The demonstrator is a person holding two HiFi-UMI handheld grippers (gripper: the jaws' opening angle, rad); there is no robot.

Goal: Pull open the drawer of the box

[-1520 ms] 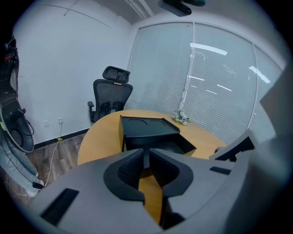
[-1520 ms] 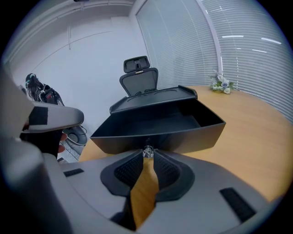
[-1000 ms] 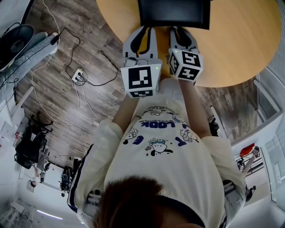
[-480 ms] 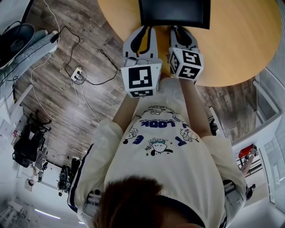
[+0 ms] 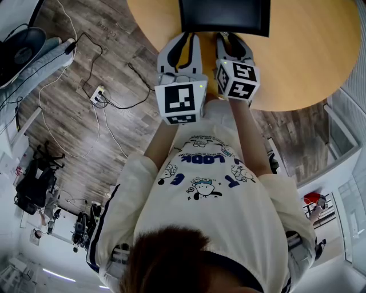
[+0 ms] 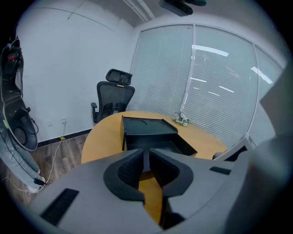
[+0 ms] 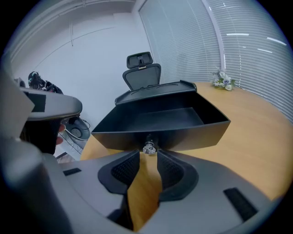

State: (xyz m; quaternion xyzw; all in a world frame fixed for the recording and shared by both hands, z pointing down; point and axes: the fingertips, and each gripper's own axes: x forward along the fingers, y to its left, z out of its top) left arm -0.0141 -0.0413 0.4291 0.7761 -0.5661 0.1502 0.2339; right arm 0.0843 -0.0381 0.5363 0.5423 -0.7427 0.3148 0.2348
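A round wooden table (image 5: 309, 63) fills the top of the head view, above a plank floor strewn with cables. Below it, at centre frame, I see a white shirt (image 5: 206, 189). Its print shows upside down to me and reads "LOOK" above cartoon figures, the only legible writing here. A black box (image 5: 223, 14) sits at the top centre of the table. Its drawer (image 7: 160, 121) already stands pulled out toward the bottom of the frame, open and empty in the right gripper view. Both grippers lie just below the box. My left gripper (image 5: 189, 38) has its jaws all but closed, a thin slit between them and nothing in it, and it points at the box's left part. My right gripper (image 5: 230, 38) has its jaws slightly parted and holds nothing. The drawer front spreads wide across its view, and the slide axis runs straight along the jaws. A small shiny knob (image 7: 149, 147) sits dead ahead at the jaw tips, unclamped as far as I can judge. The right gripper is the nearer one for any further pull.
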